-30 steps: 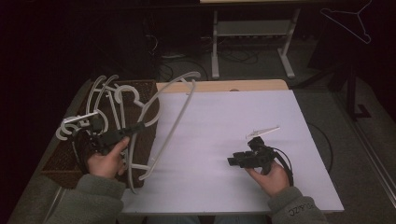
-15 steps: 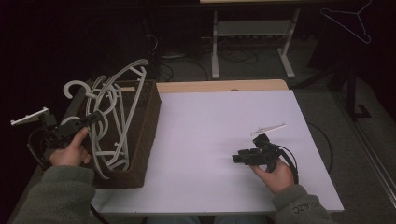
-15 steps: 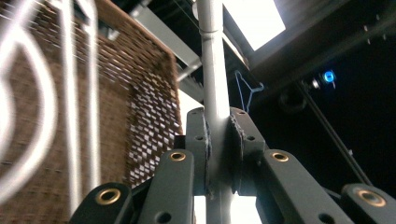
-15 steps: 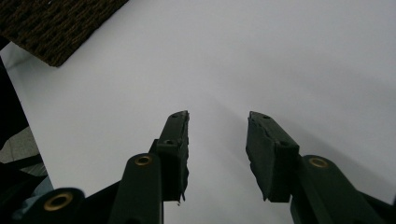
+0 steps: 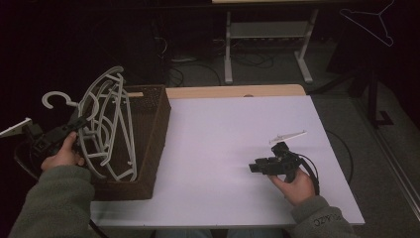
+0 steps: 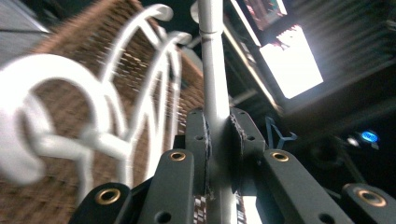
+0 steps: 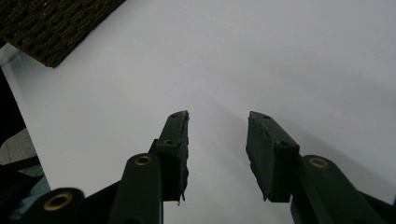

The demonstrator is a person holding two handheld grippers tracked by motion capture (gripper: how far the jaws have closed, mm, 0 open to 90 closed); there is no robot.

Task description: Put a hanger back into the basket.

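Note:
A white plastic hanger (image 6: 212,70) runs up between the jaws of my left gripper (image 6: 218,126), which is shut on its bar. In the high view the left gripper (image 5: 74,130) holds this hanger (image 5: 106,119) tilted over the brown wicker basket (image 5: 156,134) at the table's left end, among other white hangers (image 5: 121,158) that stand in the basket. My right gripper (image 5: 253,167) rests low over the white table (image 5: 223,129) at the right front, pointing left. In the right gripper view its jaws (image 7: 217,121) stand apart with nothing between them.
The basket's corner (image 7: 46,23) shows far ahead of the right gripper. Beyond the table's wooden far edge stand a metal rack (image 5: 267,29) and cables on the floor. A thin wire hanger (image 5: 369,22) hangs at the top right.
My left hand has carried the hanger leftward, from across the table's left part to over the basket. The right hand has stayed in place.

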